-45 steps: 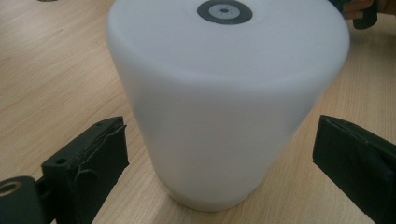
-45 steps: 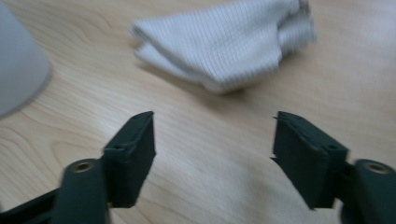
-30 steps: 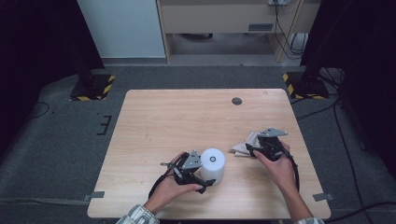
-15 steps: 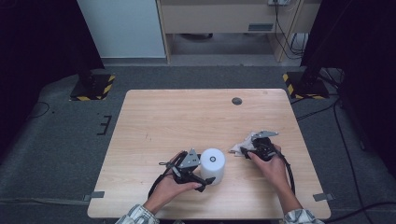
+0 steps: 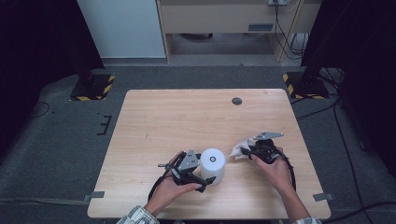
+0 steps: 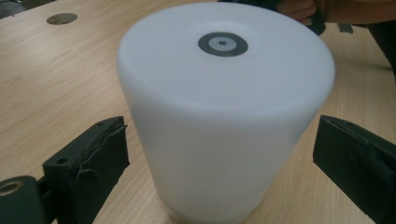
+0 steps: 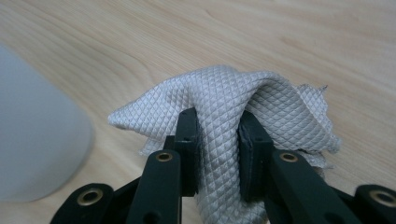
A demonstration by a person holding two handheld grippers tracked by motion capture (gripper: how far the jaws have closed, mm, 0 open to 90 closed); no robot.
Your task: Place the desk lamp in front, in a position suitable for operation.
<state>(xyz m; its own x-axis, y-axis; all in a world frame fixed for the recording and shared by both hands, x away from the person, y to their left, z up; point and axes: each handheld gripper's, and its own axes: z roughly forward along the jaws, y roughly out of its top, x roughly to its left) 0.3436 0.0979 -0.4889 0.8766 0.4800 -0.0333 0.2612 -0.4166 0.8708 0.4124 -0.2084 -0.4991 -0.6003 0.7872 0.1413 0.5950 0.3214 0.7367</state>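
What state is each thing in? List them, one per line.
White cylinder: upright on the table, between the left gripper's jaws.
Left gripper: open, pads clear of the cylinder.
Grey cloth: bunched, pinched in a fold.
Right gripper: just closed, shut on the cloth.

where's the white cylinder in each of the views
High view: white cylinder stands low centre on the table, between the two grippers.
Left gripper view: it sits large at centre, between the black jaws.
Right gripper view: blurred at the left edge.
Shared landmark: the grey cloth beside it.
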